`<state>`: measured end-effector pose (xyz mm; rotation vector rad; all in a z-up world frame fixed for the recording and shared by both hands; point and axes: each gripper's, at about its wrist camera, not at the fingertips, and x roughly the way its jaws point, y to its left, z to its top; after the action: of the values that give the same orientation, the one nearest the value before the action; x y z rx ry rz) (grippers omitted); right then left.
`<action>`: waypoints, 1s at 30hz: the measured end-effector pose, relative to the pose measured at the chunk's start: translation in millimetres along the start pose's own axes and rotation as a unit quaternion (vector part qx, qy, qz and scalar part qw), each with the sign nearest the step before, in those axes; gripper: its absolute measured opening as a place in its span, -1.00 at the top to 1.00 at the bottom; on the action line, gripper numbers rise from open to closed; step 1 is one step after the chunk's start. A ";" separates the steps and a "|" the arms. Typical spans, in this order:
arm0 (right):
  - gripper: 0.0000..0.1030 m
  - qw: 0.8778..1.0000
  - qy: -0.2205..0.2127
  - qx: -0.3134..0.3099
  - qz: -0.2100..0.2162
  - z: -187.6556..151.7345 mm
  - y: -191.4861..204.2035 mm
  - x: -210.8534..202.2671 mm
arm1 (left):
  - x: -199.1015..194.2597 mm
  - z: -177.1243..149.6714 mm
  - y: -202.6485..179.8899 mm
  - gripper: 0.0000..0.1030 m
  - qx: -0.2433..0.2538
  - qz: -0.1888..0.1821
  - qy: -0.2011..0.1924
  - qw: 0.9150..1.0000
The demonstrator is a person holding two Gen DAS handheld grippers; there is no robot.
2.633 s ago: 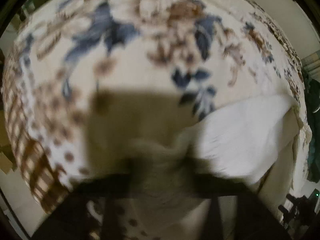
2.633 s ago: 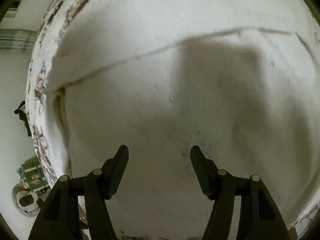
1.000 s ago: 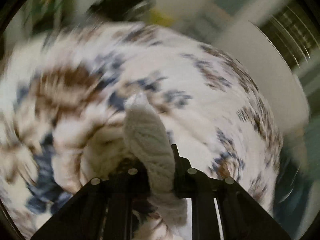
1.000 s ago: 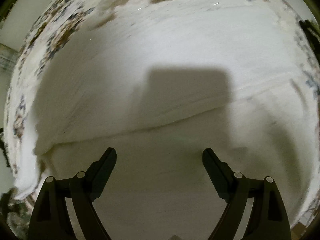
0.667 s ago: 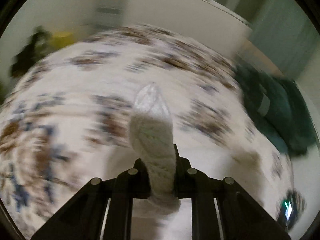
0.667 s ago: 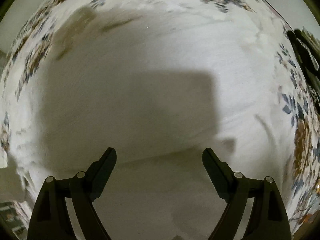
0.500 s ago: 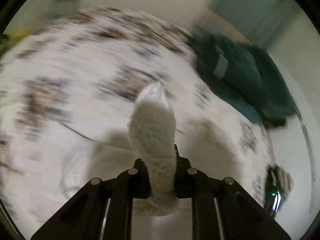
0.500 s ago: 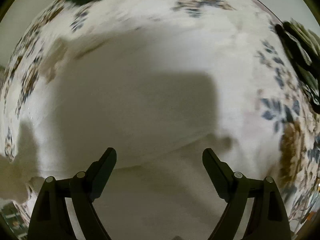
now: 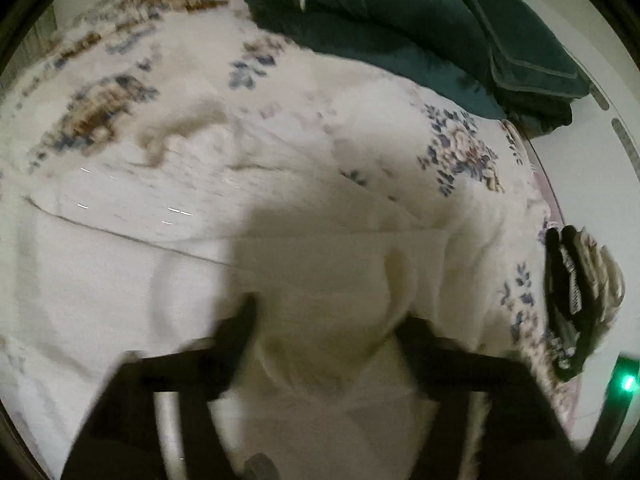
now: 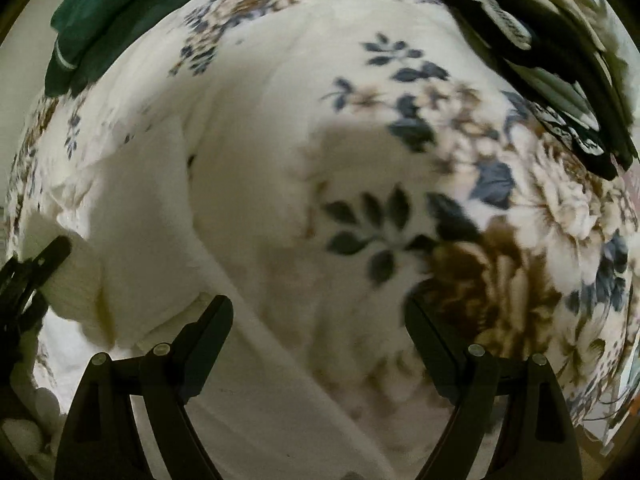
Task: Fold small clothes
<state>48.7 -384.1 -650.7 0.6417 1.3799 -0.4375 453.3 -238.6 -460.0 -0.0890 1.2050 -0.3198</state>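
White knit garment [image 9: 304,280] lies on the floral blanket [image 10: 460,200] below your left gripper [image 9: 328,320], jaws spread, released; right gripper [image 10: 320,316] likewise empty. Smooth the fold toward 12 o'clock before regrasping

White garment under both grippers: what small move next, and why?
Probably draw the left gripper back clear. Its fingers stand open with the white garment lying loose between them, and the right gripper is open too, holding nothing.
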 end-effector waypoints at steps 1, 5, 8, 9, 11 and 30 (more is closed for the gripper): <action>-0.73 1.000 0.002 0.002 0.005 0.3 3.7 1.7 | -6.3 -6.2 8.0 -0.68 0.005 0.017 -0.008 1.000; -0.73 0.999 0.018 0.001 0.048 3.3 -10.2 -13.3 | -37.6 -48.3 62.3 -0.68 0.004 0.104 -0.023 0.994; -0.73 0.996 0.026 -0.016 0.082 14.4 18.7 -7.0 | -45.7 -101.3 109.7 -0.68 -0.020 0.175 0.004 0.984; -0.73 0.995 0.028 -0.031 0.090 18.4 31.9 -5.0 | -41.6 -125.5 128.9 -0.68 -0.031 0.200 0.026 0.979; -0.73 0.993 0.032 -0.066 0.089 22.1 64.9 4.1 | -27.7 -159.0 154.6 -0.68 -0.056 0.215 0.072 0.972; 0.88 0.969 -0.095 -0.229 -0.003 41.4 131.0 -24.9 | 3.7 -198.3 199.6 -1.00 -0.129 0.206 0.071 0.967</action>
<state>159.2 -313.9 -602.4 0.2085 1.2411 -0.1671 309.7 -29.6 -582.0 -0.0385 1.3685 0.1991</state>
